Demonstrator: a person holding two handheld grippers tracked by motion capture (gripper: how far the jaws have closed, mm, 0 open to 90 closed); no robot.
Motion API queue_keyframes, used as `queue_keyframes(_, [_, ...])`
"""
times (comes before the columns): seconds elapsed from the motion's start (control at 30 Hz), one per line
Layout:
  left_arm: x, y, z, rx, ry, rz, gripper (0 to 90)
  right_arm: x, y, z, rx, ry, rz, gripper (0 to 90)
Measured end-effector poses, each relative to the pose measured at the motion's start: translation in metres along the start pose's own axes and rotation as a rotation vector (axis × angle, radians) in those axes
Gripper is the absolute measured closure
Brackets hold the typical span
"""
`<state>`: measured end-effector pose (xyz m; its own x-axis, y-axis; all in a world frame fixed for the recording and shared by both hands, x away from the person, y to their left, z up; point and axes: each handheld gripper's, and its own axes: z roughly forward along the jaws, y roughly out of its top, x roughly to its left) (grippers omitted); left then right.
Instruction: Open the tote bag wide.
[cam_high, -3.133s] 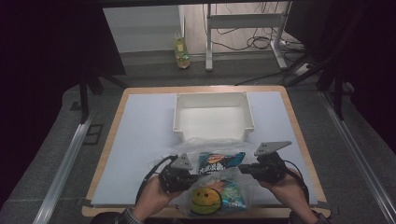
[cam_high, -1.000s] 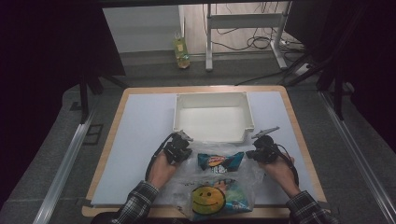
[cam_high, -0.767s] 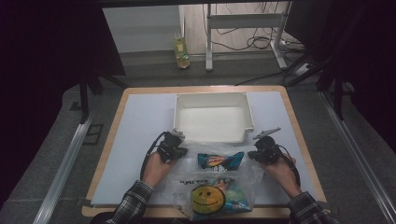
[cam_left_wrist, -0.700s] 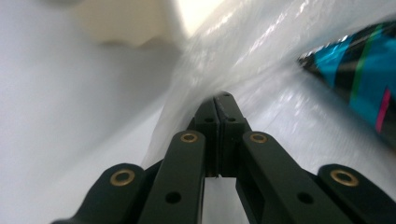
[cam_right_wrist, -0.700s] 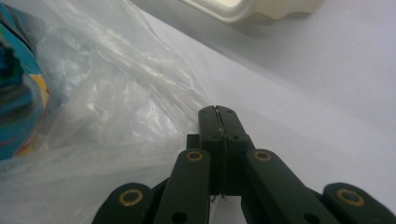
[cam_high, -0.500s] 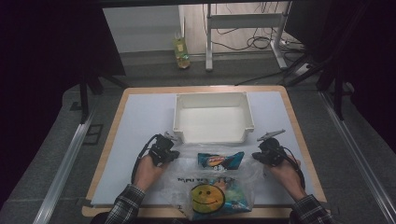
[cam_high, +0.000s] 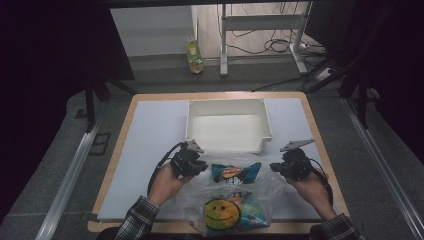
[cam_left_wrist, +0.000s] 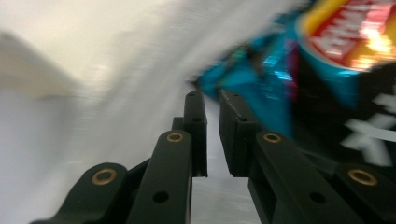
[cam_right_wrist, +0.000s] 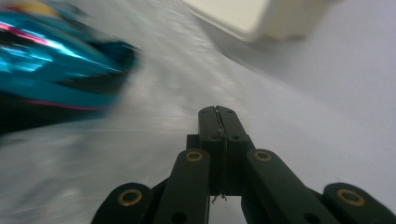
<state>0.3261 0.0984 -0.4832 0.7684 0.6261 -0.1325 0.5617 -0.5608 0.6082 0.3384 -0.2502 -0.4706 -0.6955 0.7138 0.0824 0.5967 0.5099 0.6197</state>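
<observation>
Two tools beside the snack bag (cam_high: 235, 172): left (cam_left_wrist: 212, 100) slightly spread, right (cam_right_wrist: 218, 112) pressed together.

Dim surroundings, motion-blurred gripper views.

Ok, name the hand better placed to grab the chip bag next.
Left, probably. The left tongs stand slightly apart with the chip bag right at their tips. The right tongs are pressed together, with the bag off to one side.
</observation>
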Motion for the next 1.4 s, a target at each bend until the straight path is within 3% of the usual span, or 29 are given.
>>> queue_keyframes(0.2, [-0.034,-0.015,-0.015,-0.032,-0.143,0.043,81.4,0.033,0.010,-0.029,-0.066,0.063,-0.069,89.3])
queue_keyframes(0.43, [-0.083,-0.033,-0.032,-0.106,-0.181,0.127,81.5,0.082,0.025,-0.032,-0.092,0.202,-0.159,89.2])
queue_keyframes(0.6, [-0.103,-0.047,-0.033,-0.112,-0.219,0.164,81.7,0.109,0.030,-0.015,-0.052,0.308,-0.203,88.5])
queue_keyframes(0.7, [-0.111,-0.056,-0.032,-0.098,-0.237,0.174,81.5,0.120,0.023,-0.010,0.000,0.352,-0.214,88.5])
queue_keyframes(0.93, [-0.124,-0.081,-0.031,-0.081,-0.248,0.175,80.3,0.121,-0.015,-0.017,0.056,0.350,-0.183,88.2])
queue_keyframes(1.07, [-0.132,-0.090,-0.029,-0.053,-0.266,0.197,80.2,0.117,-0.031,-0.022,0.043,0.322,-0.148,88.2])
queue_keyframes(1.27, [-0.141,-0.099,-0.017,0.006,-0.266,0.221,80.1,0.113,-0.033,-0.021,0.027,0.298,-0.129,88.3])
queue_keyframes(1.4, [-0.137,-0.103,-0.009,0.032,-0.248,0.201,80.0,0.116,-0.027,-0.024,0.003,0.299,-0.138,88.1])
